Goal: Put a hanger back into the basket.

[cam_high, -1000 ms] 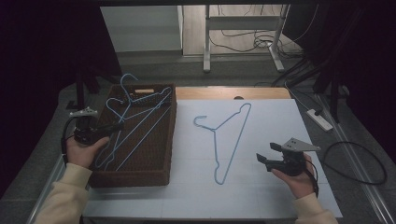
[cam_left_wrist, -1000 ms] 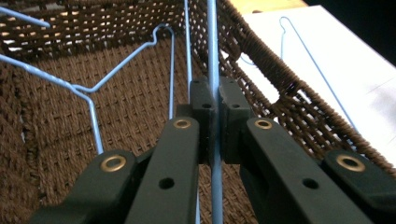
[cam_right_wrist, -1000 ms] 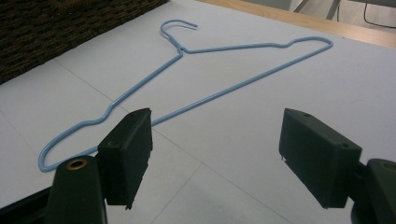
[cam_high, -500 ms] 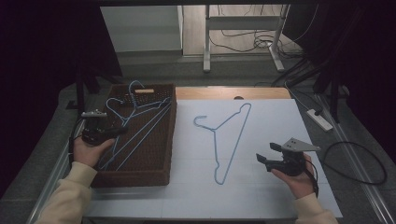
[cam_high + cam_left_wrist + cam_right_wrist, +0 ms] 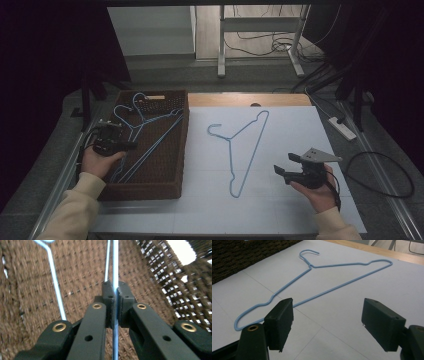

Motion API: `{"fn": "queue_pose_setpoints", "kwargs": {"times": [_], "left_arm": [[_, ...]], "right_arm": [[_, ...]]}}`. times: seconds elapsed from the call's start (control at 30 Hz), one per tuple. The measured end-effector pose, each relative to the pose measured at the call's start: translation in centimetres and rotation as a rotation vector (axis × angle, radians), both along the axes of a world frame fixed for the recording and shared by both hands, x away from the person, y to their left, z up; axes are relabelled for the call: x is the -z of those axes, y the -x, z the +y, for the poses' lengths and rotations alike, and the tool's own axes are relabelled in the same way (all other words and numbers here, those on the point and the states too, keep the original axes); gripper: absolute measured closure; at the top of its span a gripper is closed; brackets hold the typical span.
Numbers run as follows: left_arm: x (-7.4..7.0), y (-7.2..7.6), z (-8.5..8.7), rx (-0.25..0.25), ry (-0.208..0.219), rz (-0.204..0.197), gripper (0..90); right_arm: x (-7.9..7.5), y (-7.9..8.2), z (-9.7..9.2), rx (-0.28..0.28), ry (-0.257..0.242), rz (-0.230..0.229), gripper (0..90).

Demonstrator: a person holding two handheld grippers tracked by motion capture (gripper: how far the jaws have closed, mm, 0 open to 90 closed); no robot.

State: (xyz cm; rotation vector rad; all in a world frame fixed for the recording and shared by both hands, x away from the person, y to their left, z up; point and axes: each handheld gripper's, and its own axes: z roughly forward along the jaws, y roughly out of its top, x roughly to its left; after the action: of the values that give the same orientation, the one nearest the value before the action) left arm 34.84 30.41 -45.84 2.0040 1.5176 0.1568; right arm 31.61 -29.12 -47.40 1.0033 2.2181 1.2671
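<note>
A brown woven basket (image 5: 170, 172) at the table's left holds blue wire hangers (image 5: 150, 150). My left gripper (image 5: 131, 146) reaches into it from the left and is shut on the wire of one blue hanger (image 5: 115, 270), which runs straight between the two pads (image 5: 107, 293); a second hanger wire (image 5: 56, 290) lies beside it on the basket floor (image 5: 82, 272). Another blue hanger (image 5: 245, 145) lies flat on the white table sheet (image 5: 280, 120), hook towards the basket. My right gripper (image 5: 282, 169) hovers open to its right; the same hanger (image 5: 317, 277) lies just beyond its jaws.
A bare wooden strip (image 5: 250, 100) runs along the table's far edge. A power strip (image 5: 342, 127) and a looped black cable (image 5: 380, 172) lie right of the sheet. Table legs (image 5: 221, 40) and floor cables stand beyond.
My left gripper has sunk lower into the basket and shifted towards the person, carrying the held hanger down with it. The right gripper has stayed where it was.
</note>
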Motion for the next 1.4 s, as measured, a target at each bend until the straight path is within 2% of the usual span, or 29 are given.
{"fn": "queue_pose_setpoints", "kwargs": {"times": [0.1,0.2,0.4,0.43,0.53,0.63,0.67,0.7,0.73,0.8,0.83,0.93,0.97,1.03,1.07,1.1,1.17,1.23,1.3,1.4], "left_arm": [[0.4,-0.4,0.1,-0.002,-0.018,0.046,85.6],[0.7,-0.8,0.1,-0.014,-0.044,0.075,85.6],[1.1,-1.2,0.0,-0.024,-0.103,0.115,85.2],[1.2,-1.3,0.1,-0.025,-0.109,0.11,84.6],[0.9,-1.2,0.1,-0.048,-0.13,0.066,74.6],[0.3,-0.8,0.1,-0.053,-0.119,-0.001,62.0],[0.3,-0.8,0.1,-0.053,-0.119,-0.001,58.5],[-0.4,-0.5,0.2,-0.069,-0.116,-0.043,58.5],[-0.8,-0.3,0.2,-0.077,-0.109,-0.072,51.2],[-1.7,0.2,0.3,-0.077,-0.077,-0.123,42.9],[-2.1,0.5,0.3,-0.071,-0.061,-0.146,42.9],[-3.9,1.8,0.0,-0.023,-0.022,-0.228,36.5],[-3.9,1.8,0.0,-0.023,-0.022,-0.228,35.0],[-4.8,2.8,-0.6,0.013,0.013,-0.273,33.3],[-5.0,3.1,-0.8,0.035,0.03,-0.281,32.5],[-5.0,3.1,-0.8,0.035,0.03,-0.281,31.9],[-5.3,3.8,-1.9,0.092,0.058,-0.31,31.3],[-5.4,4.4,-2.7,0.124,0.083,-0.325,30.4],[-5.4,4.7,-3.1,0.135,0.094,-0.334,29.6],[-5.8,5.8,-4.5,0.167,0.12,-0.375,29.1]], "right_arm": [[0.0,0.0,0.1,-0.004,0.001,0.003,26.0],[0.1,0.0,0.1,-0.005,0.003,0.005,25.9],[0.1,0.0,0.1,-0.007,0.003,0.008,25.7],[0.1,0.0,0.1,-0.007,0.004,0.008,25.7],[0.1,0.0,0.1,-0.008,0.004,0.008,25.6],[0.1,0.0,0.0,-0.008,0.0,0.008,25.6],[0.1,0.0,0.0,-0.008,0.0,0.008,25.6],[0.1,0.0,0.0,-0.008,0.0,0.009,25.6],[0.1,0.0,0.0,-0.008,0.003,0.011,25.5],[0.1,-0.1,0.1,-0.008,0.0,0.012,25.5],[0.1,-0.1,0.1,-0.008,0.0,0.012,25.5],[0.1,-0.1,0.1,-0.007,0.001,0.013,25.5],[0.1,-0.1,0.1,-0.007,0.001,0.013,25.5],[0.1,0.0,0.1,-0.008,0.001,0.013,25.5],[0.1,0.0,0.1,-0.008,0.001,0.013,25.5],[0.1,0.0,0.1,-0.008,0.001,0.013,25.5],[0.1,0.0,0.1,-0.008,0.0,0.015,25.5],[0.1,0.0,0.1,-0.009,0.002,0.016,25.5],[0.1,0.0,0.1,-0.009,0.002,0.015,25.5],[0.1,0.2,-0.1,-0.004,-0.004,0.016,25.5]]}}
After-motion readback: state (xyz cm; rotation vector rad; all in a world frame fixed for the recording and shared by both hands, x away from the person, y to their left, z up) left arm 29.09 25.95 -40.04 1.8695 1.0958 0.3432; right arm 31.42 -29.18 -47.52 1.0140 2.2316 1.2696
